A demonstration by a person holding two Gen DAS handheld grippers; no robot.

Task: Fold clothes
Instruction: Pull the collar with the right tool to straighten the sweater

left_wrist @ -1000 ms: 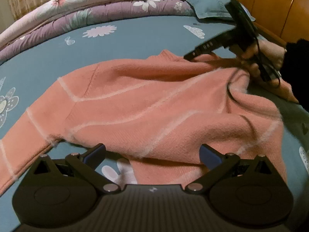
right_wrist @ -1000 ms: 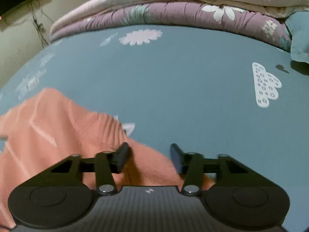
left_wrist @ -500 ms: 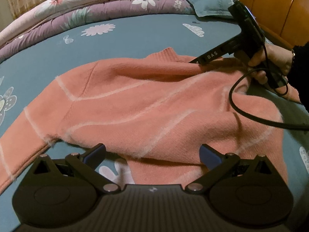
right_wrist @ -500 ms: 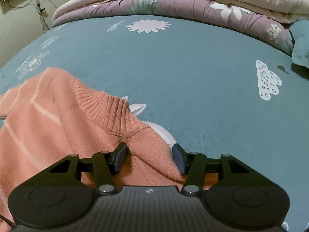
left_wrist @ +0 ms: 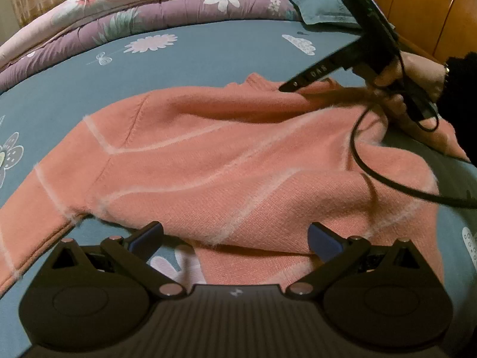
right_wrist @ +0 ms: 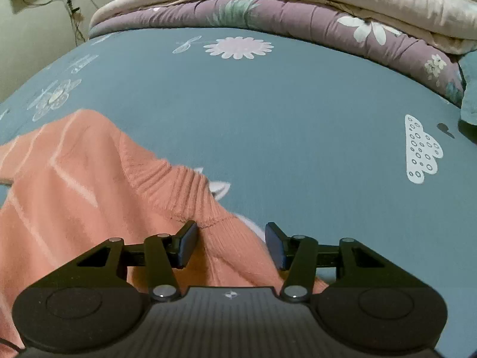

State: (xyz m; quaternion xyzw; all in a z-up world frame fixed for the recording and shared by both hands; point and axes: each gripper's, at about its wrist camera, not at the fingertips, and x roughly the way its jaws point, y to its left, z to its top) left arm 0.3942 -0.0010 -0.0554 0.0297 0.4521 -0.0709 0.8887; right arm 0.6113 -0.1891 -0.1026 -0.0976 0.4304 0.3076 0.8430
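Item one, the bed sheet [left_wrist: 226, 50]: we recorded a teal spread printed with white flowers and clouds, covering the whole working surface. Item two, the folded quilts [right_wrist: 298, 18]: a purple floral one under a pale pink one, stacked along the far edge of the sheet. Item three, the sweater [left_wrist: 238, 161]: salmon-pink knit with thin pale stripes, lying spread across the middle of the sheet, one sleeve trailing toward the lower left of the left wrist view, its ribbed collar [right_wrist: 176, 185] raised off the sheet at the far right. Item four, the wooden headboard [left_wrist: 417, 6]: we saw it in the upper right corner. Item five, the left gripper [left_wrist: 235, 238]: we noted its jaws spread wide, poised over the sweater's near hem and gripping nothing. Item six, the right gripper [right_wrist: 231, 241]: its jaws stood about half open with a bunched ridge of the sweater's shoulder, just below the collar, between them; we could not tell whether the pads pressed on the knit. Item seven, the hand [left_wrist: 414, 80]: it clasped the right gripper's handle, a dark sleeve behind it. Item eight, a black cable [left_wrist: 366, 167]: looped over the sweater's right side.
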